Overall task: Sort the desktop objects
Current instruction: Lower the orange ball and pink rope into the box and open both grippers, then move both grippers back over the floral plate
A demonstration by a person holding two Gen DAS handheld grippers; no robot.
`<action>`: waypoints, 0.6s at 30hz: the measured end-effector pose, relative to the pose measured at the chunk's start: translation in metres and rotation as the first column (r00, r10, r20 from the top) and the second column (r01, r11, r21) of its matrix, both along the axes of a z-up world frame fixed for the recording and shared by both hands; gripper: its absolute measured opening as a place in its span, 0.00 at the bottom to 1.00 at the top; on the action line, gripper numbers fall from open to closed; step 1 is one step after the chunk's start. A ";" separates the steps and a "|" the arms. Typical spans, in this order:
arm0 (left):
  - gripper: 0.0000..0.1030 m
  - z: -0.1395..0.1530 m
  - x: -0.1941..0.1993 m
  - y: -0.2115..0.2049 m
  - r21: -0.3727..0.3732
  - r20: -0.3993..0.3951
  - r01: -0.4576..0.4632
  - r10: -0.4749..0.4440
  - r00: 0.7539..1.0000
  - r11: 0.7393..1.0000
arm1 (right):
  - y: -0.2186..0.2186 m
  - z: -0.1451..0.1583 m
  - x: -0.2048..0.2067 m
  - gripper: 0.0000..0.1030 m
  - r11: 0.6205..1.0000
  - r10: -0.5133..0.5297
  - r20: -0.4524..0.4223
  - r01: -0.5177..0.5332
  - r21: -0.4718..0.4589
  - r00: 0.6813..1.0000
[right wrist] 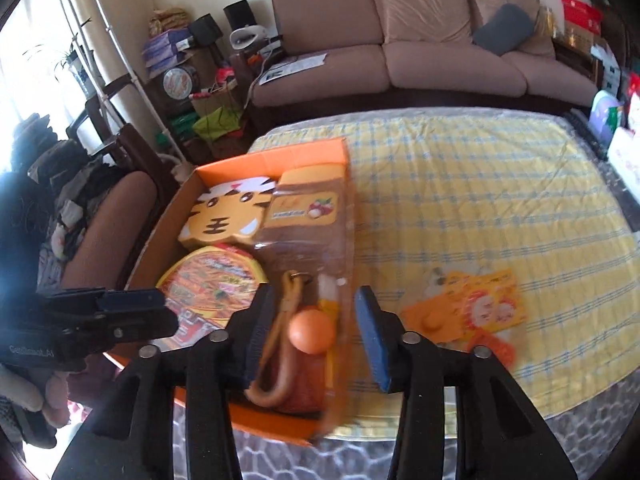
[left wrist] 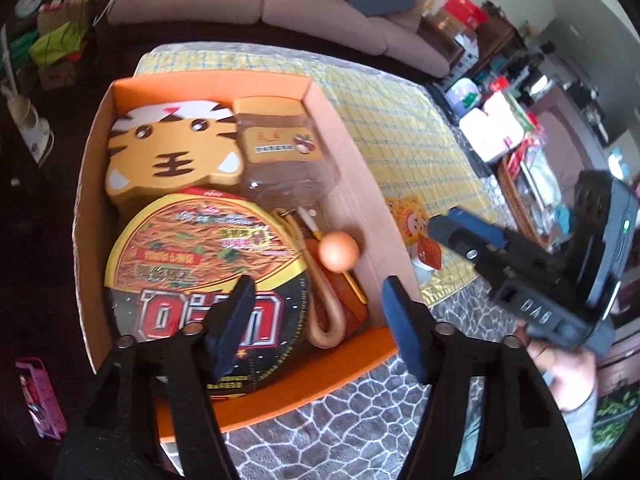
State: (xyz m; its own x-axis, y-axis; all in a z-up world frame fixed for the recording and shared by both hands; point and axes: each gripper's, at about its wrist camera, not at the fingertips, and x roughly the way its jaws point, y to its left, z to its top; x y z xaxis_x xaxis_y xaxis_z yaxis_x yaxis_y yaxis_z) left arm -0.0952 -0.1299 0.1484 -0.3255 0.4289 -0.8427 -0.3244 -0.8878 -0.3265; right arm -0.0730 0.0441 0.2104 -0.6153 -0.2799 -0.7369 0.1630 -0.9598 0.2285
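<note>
An orange cardboard box (left wrist: 352, 152) (right wrist: 276, 164) sits on the table's left part. Inside lie a tiger-face box (left wrist: 172, 148) (right wrist: 224, 216), a clear packet with a yellow label (left wrist: 280, 144) (right wrist: 304, 208), a round noodle bowl (left wrist: 200, 264) (right wrist: 212, 276), a tan looped cord (left wrist: 324, 312) (right wrist: 280, 364) and an orange ball (left wrist: 339, 254) (right wrist: 312, 330). My left gripper (left wrist: 320, 320) hangs open over the box's near end. My right gripper (right wrist: 312, 328) (left wrist: 460, 232) is open, with the ball below between its fingers. Orange printed packets (right wrist: 472, 312) (left wrist: 416, 228) lie on the cloth to the right.
A yellow checked cloth (right wrist: 460, 184) covers the table, with a grey patterned mat (left wrist: 360, 412) at the near edge. A brown sofa (right wrist: 400, 52) stands behind. Cluttered shelves and boxes (left wrist: 500, 120) line the right side, and a chair with clothes (right wrist: 80, 220) stands at the left.
</note>
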 end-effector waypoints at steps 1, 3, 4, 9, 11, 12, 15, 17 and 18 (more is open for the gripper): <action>0.73 0.002 0.002 0.007 -0.009 -0.010 0.011 -0.011 1.000 1.000 | 0.008 0.003 0.001 0.55 1.000 -0.009 -0.004 0.009 0.017 1.000; 0.98 0.004 0.005 0.020 -0.022 -0.032 0.031 -0.032 0.999 0.999 | 0.027 0.005 0.005 0.65 0.999 -0.027 -0.013 0.027 0.040 1.000; 1.00 0.005 0.007 0.025 -0.027 -0.035 0.043 -0.043 0.998 0.999 | 0.036 0.005 0.006 0.67 0.998 -0.034 -0.010 0.035 0.045 0.999; 1.00 0.003 0.009 0.062 -0.069 -0.048 0.088 -0.091 0.995 0.994 | 0.083 -0.004 0.017 0.76 0.995 -0.083 0.007 0.082 0.064 0.997; 1.00 0.002 0.009 0.079 -0.087 -0.063 0.109 -0.115 0.991 0.990 | 0.098 -0.010 0.022 0.76 0.993 -0.095 0.016 0.094 0.067 0.995; 1.00 0.001 0.010 0.089 -0.099 -0.070 0.134 -0.141 0.988 0.986 | 0.106 -0.014 0.026 0.77 0.992 -0.106 0.021 0.104 0.067 0.994; 0.97 -0.004 0.011 0.117 -0.160 -0.075 0.219 -0.233 0.970 0.963 | 0.126 -0.028 0.032 0.76 0.992 -0.113 0.030 0.111 0.061 0.993; 0.90 -0.009 0.011 0.137 -0.203 -0.058 0.290 -0.307 0.950 0.935 | 0.137 -0.037 0.035 0.76 0.993 -0.104 0.032 0.102 0.061 0.994; 0.87 -0.013 0.011 0.146 -0.216 -0.040 0.337 -0.353 0.935 0.916 | 0.142 -0.043 0.035 0.76 0.993 -0.093 0.032 0.091 0.069 0.995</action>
